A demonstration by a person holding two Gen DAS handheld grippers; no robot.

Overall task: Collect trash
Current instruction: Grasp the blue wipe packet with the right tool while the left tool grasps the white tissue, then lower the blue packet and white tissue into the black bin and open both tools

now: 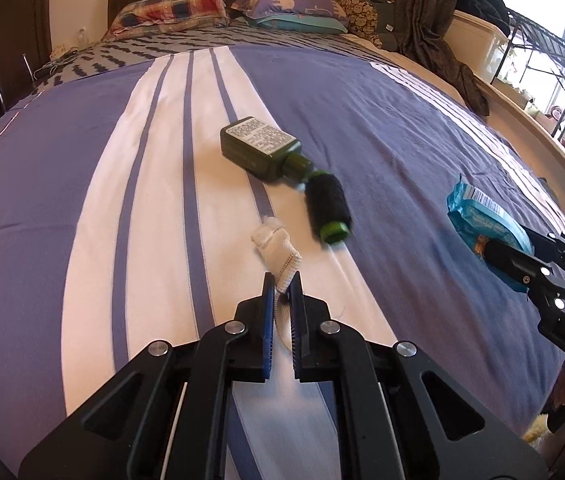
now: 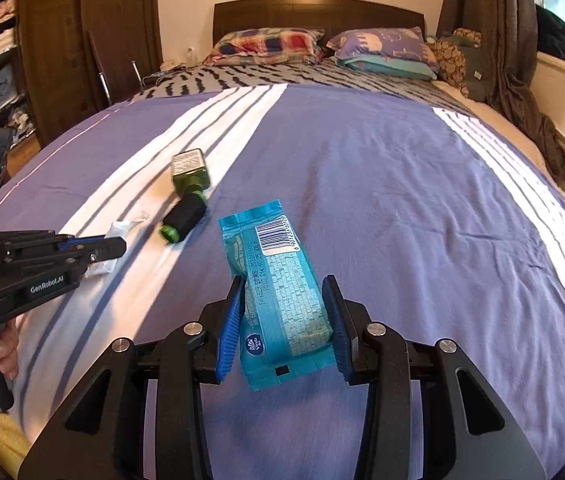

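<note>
Item: white gauze scrap [image 1: 278, 248], lying on the striped bedspread [image 1: 82, 168]. The left gripper [image 1: 282, 280] is pinching its near end, jaws clenched on the cloth. Likely light, limp, prone to trailing; best gripped at the bunched middle.

Item: blue snack packet [image 2: 278, 292], sitting between the pads of the right gripper [image 2: 285, 284], which is clamping its long sides. Probably light, crinkly, slippery film; squeezing across the width suits it.

Item: green bottle [image 1: 262, 148] and dark spool [image 1: 328, 210], resting beyond the gauze, untouched. The bottle looks rigid, possibly breakable.
</note>
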